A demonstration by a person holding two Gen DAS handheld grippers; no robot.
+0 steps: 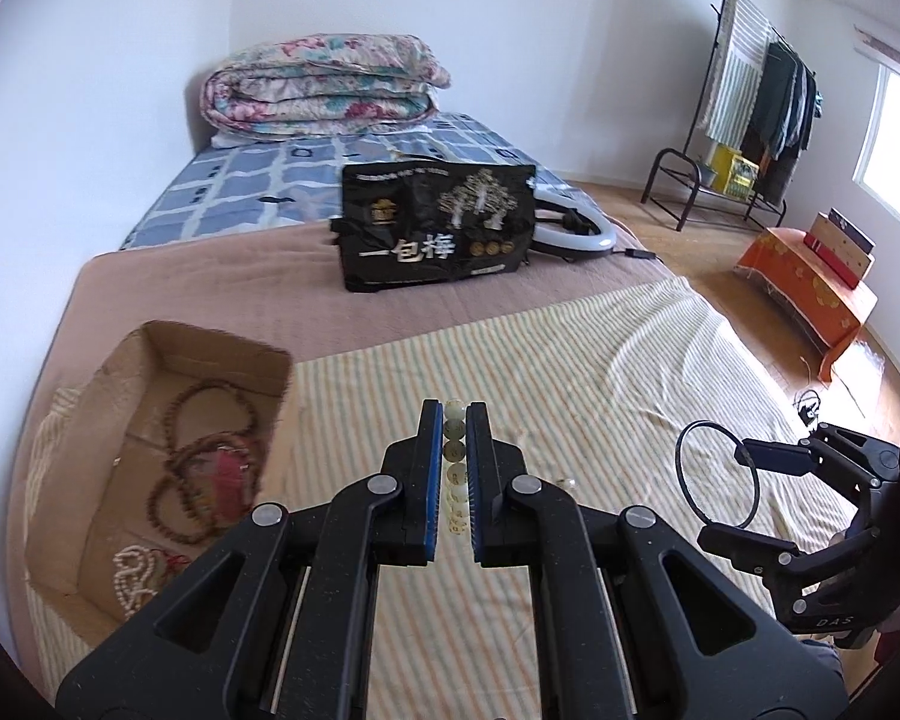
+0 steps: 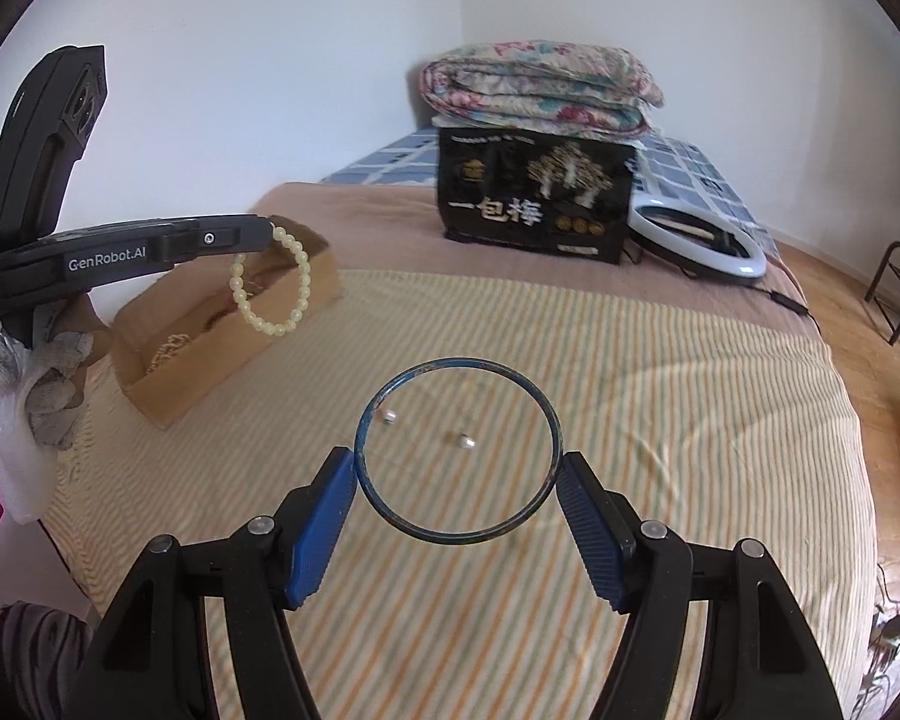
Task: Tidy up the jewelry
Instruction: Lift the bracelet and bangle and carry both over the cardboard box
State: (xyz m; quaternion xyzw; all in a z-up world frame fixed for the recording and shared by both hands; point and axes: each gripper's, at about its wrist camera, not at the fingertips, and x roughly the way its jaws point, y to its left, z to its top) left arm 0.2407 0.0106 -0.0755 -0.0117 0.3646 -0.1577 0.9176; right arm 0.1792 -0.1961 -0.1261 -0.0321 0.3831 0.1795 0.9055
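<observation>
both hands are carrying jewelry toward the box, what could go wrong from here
1. The right gripper holds the thin bangle only at two opposite edge points, so it could twist or slip out.
2. The bead bracelet dangles from the closed left gripper; it may swing or snag on the cardboard box wall.
3. Two small loose pieces lie on the striped blanket and could be missed or rolled away.

The striped blanket (image 2: pixel 630 396) is mostly bare in the middle — lots of room for a hand to move there. Only two tiny beads (image 2: pixel 465 441) lie on it. A cardboard box (image 1: pixel 168 420) blocks the left side, and a black bag (image 1: pixel 438 228) and a ring light (image 2: pixel 699 240) stand at the back.
</observation>
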